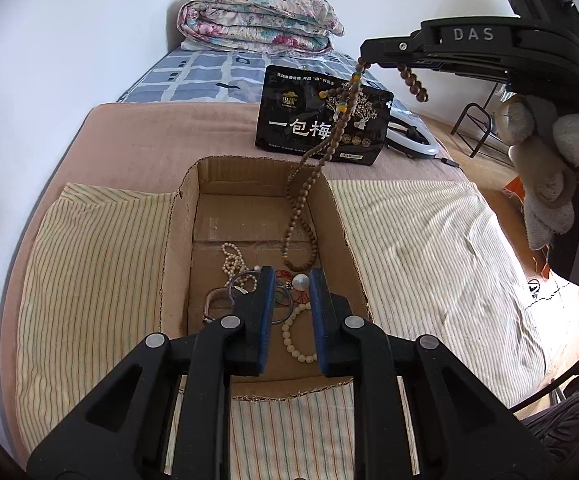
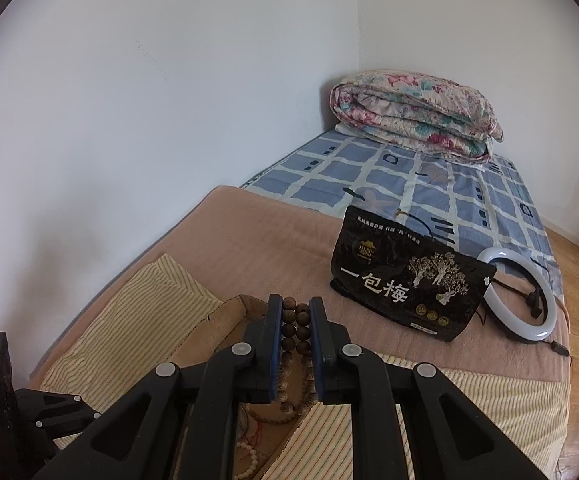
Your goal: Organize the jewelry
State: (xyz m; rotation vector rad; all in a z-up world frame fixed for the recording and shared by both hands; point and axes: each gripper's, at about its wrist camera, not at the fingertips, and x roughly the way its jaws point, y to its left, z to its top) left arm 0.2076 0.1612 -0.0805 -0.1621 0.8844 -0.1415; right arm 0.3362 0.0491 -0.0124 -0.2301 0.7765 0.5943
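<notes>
A brown wooden bead necklace (image 1: pixel 331 136) hangs from my right gripper (image 1: pixel 369 56), which is shut on it high above an open cardboard box (image 1: pixel 177 240). The necklace's lower loop dangles inside the box. In the right wrist view the beads (image 2: pixel 295 332) sit pinched between the pads of my right gripper (image 2: pixel 295 308). Inside the box lie a cream bead string (image 1: pixel 231 262), a cream bead bracelet (image 1: pixel 293 340), a silver ball pendant (image 1: pixel 300 281) and metal rings. My left gripper (image 1: pixel 291 280) is open just above this jewelry, holding nothing.
The box sits on a striped cloth (image 1: pixel 93 264) over a pink blanket (image 1: pixel 161 132) on a bed. A black snack bag (image 1: pixel 289 120) stands behind the box, a white ring light (image 2: pixel 529 296) beside it. A folded floral quilt (image 1: pixel 257 20) lies far back.
</notes>
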